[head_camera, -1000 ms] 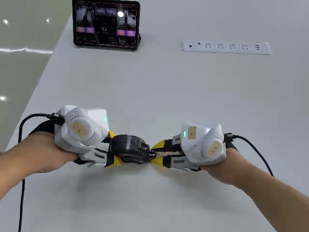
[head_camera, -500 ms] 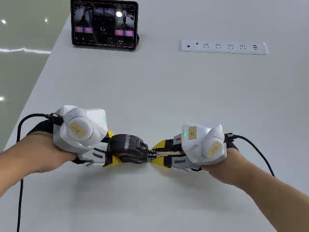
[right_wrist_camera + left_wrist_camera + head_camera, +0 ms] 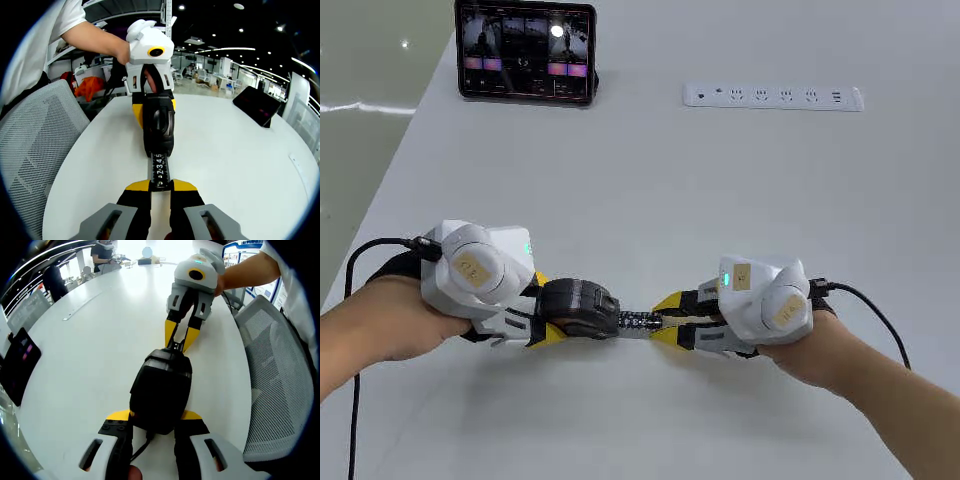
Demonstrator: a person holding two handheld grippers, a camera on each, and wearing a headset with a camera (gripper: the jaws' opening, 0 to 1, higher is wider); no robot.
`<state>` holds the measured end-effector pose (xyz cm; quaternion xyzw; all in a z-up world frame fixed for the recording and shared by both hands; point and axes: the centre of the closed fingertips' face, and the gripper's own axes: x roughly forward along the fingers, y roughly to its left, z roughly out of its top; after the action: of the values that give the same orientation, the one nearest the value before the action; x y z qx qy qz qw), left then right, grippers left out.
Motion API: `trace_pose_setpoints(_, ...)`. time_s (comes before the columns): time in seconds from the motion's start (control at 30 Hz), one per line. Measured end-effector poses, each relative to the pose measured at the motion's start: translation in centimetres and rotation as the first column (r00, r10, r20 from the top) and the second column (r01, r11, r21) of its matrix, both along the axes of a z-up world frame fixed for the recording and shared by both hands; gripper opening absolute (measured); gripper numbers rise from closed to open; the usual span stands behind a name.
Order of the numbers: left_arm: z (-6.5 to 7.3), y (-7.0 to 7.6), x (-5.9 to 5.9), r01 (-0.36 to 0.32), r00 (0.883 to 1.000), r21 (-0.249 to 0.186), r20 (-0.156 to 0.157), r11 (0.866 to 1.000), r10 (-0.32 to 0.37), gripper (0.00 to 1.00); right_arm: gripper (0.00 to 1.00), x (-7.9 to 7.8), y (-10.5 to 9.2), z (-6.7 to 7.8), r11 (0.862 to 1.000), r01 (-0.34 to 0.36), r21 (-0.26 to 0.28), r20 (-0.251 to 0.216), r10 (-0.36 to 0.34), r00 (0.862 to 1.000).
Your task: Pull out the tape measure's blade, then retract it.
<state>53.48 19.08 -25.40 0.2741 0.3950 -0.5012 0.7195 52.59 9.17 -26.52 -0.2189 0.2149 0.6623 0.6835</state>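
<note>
While the left tongs (image 3: 552,310) clamp the black tape measure (image 3: 578,307) across its rear, jaws pressed to both sides | right tongs (image 3: 661,319), facing the tape measure's mouth, pinched nearly together on the blade (image 3: 160,171) tip | short numbered stretch of blade out, spanning mouth to right tongs | tape measure low over tabletop (image 3: 720,200), contact unclear

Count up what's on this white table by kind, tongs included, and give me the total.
Tongs: 2, the left tongs and the right tongs
Tape measure: 1
Tablet: 1
Power strip: 1
Total: 5
</note>
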Motion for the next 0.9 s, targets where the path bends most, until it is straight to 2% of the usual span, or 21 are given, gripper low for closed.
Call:
trace_pose_setpoints(0.23,0.0,0.0,-0.1,-0.005,1.000,-0.004,0.002,1.000,0.005,0.26,0.10,0.1,-1.2,0.0,1.000,0.027,-0.009,0.000,-0.027,1.000)
trace_pose_setpoints(0.9,0.0,0.0,-0.1,-0.008,1.000,0.001,0.002,1.000,0.008,0.27,0.10,0.0,-3.7,-0.2,0.998,0.049,-0.042,0.004,-0.049,0.999)
